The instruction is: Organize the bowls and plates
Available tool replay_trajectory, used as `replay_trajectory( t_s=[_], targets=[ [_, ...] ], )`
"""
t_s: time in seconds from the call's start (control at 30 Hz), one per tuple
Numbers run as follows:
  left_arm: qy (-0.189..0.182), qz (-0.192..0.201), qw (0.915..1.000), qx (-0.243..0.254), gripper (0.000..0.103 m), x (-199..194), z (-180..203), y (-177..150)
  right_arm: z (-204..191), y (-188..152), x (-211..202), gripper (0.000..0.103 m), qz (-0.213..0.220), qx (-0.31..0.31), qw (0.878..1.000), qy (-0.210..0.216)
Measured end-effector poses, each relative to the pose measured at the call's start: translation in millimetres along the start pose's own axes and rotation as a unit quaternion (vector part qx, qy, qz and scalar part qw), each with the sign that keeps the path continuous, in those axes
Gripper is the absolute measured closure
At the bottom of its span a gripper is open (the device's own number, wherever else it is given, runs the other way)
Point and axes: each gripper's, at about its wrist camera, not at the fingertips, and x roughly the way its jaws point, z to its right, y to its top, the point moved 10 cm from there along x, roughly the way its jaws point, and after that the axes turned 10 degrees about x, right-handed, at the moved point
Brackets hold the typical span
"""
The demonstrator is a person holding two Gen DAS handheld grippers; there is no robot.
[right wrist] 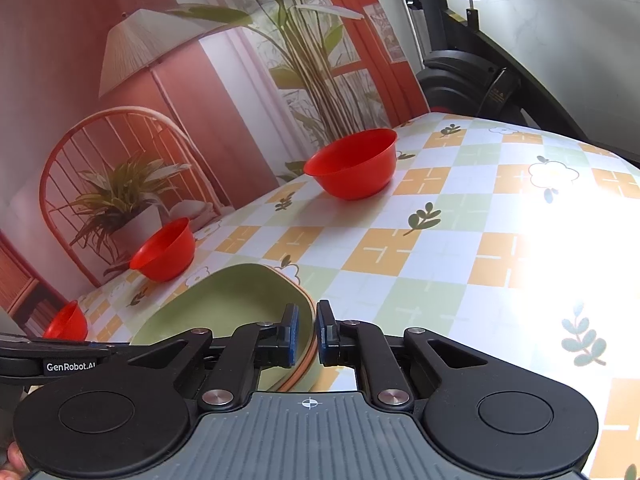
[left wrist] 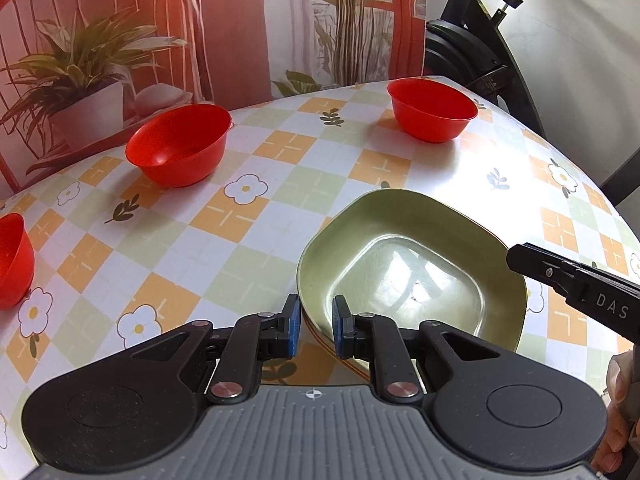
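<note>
A pale green square plate (left wrist: 400,224) lies on top of an orange plate (left wrist: 354,365) near the table's front. My left gripper (left wrist: 317,328) has its blue pads on either side of the stack's near-left rim, shut on it. My right gripper (right wrist: 306,334) is shut on the opposite rim of the green plate (right wrist: 224,300), with the orange plate's edge (right wrist: 300,372) showing below. Three red bowls stand apart: one at the back left (left wrist: 178,148), one at the back right (left wrist: 432,110), one at the left edge (left wrist: 12,260).
The checked flower tablecloth (left wrist: 240,216) covers a round table. A printed backdrop of plants and a chair hangs behind it. A black exercise bike (left wrist: 480,52) stands at the back right. A person's hand (left wrist: 616,400) holds the right gripper's handle.
</note>
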Motion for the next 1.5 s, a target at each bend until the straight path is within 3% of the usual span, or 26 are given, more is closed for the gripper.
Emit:
replay_trajectory(
  t_s=[0.23,0.67,1.13,1.33,1.5],
  targets=[
    [0.007,0.015,0.9998,0.007,0.083,-7,1,-3,1,-1,1,0.085,-0.003,-0.008,1.0,-0.009],
    [0.014,0.039,0.9991,-0.012,0.083,-13,-2,-5,1,-5,5,0.085,-0.014,-0.013,1.0,-0.013],
    [0.01,0.033,0.999,-0.028,0.083,-10,-5,-11,-2,-5,1,0.085,-0.009,-0.015,1.0,-0.006],
    [0.011,0.05,0.9982,-0.032,0.083,-23,-14,4,-12,13,-9,0.085,0.013,-0.025,1.0,0.005],
    [0.017,0.078,0.9962,-0.033,0.083,-42,-28,36,-19,56,-22,0.085,0.063,-0.062,0.996,0.004]
  ],
)
